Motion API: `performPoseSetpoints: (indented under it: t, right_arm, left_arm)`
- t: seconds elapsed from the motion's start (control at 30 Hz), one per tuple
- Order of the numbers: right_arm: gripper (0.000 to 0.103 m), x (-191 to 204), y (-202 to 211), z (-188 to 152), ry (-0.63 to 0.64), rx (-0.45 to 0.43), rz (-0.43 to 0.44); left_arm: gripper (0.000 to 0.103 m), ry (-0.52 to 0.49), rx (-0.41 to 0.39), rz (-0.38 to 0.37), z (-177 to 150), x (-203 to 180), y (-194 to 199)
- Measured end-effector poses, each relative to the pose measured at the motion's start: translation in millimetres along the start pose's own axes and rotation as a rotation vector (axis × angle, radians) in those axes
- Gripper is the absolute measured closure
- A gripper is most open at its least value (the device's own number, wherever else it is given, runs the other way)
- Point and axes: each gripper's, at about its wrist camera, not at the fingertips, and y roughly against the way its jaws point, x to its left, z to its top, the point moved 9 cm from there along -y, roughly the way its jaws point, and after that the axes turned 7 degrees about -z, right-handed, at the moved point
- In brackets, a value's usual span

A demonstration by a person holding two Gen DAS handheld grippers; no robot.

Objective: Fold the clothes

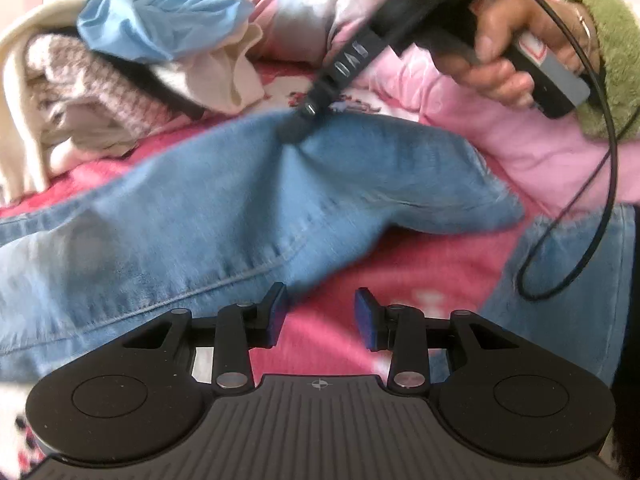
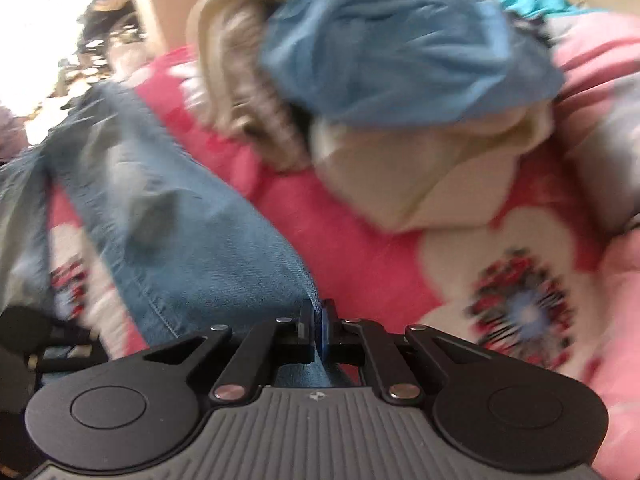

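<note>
The jeans (image 1: 248,208) are pinched at their far edge by the right gripper (image 2: 319,326), while the empty, parted left gripper (image 1: 320,316) is held beside their near hem on the bedspread (image 1: 340,256).

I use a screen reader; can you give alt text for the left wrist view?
The right gripper pinches blue jeans spread on a pink floral blanket, while the left gripper hangs open at the denim's near edge. A pile of clothes lies behind.

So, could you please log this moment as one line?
right gripper: shut on jeans edge | left gripper: open above bedspread | clothes pile: untouched
</note>
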Motion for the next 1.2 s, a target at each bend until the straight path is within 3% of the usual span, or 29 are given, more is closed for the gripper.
performPoseSetpoints:
  t: [0.13, 0.2, 0.23, 0.27, 0.4, 0.47, 0.53, 0.67, 0.77, 0.9, 1.0, 1.03, 1.17, 1.2]
  right_arm:
    - [0.096, -18.3, -34.8, -6.5, -0.006, 0.126, -0.054]
    - [0.075, -23.2, -53.7, -15.8, 0.042, 0.156, -0.121]
    - [0.057, -26.2, -56.3, -17.0, 0.062, 0.136, -0.156]
    - [0.047, -29.2, -58.1, -17.8, 0.08, 0.116, -0.189]
    - [0.04, -48.6, -34.2, -16.0, 0.042, 0.024, -0.28]
    - [0.04, -60.7, -11.7, -11.0, 0.013, -0.037, -0.359]
    - [0.04, -71.5, 16.6, -11.6, -0.037, -0.096, -0.371]
    - [0.039, -48.4, 53.8, -35.5, -0.075, -0.084, -0.186]
    - [0.038, -1.6, 59.8, -73.5, 0.1, -0.027, -0.119]
    - [0.044, 35.3, 28.5, -127.4, 0.34, 0.073, -0.208]
    - [0.088, 37.6, 23.8, -142.2, 0.407, 0.089, -0.215]
    - [0.095, 36.7, 28.8, -137.1, 0.457, 0.077, -0.273]
    - [0.095, 26.4, 72.2, -111.4, 0.653, -0.089, -0.548]
    - [0.095, 27.3, 78.1, -113.2, 0.663, -0.096, -0.535]
  left_arm:
    - [0.066, 0.088, 0.024, -0.043, 10.7, 5.4, -21.9]
    - [0.066, 0.105, 0.017, -0.048, 11.8, 6.2, -22.6]
    - [0.066, 0.111, 0.014, -0.049, 11.0, 6.4, -20.8]
    - [0.066, 0.116, 0.012, -0.049, 9.2, 6.6, -17.9]
    - [0.066, 0.12, 0.002, -0.032, -0.3, 9.5, 3.7]
    - [0.066, 0.133, -0.015, -0.021, -4.5, 15.5, 18.4]
    - [0.065, 0.152, -0.03, 0.013, -7.5, 26.3, 31.7]
    - [0.065, 0.189, -0.059, 0.086, -12.7, 51.6, 51.7]
    - [0.065, 0.215, -0.072, 0.135, -10.5, 68.7, 55.0]
    - [0.065, 0.282, -0.086, 0.179, -6.1, 86.0, 53.2]
    - [0.065, 0.324, -0.092, 0.182, -4.0, 89.2, 53.1]
    - [0.065, 0.331, -0.096, 0.183, -3.8, 89.0, 54.9]
    - [0.065, 0.327, -0.107, 0.194, -5.0, 86.8, 64.7]
    - [0.065, 0.329, -0.106, 0.195, -6.2, 87.2, 66.1]
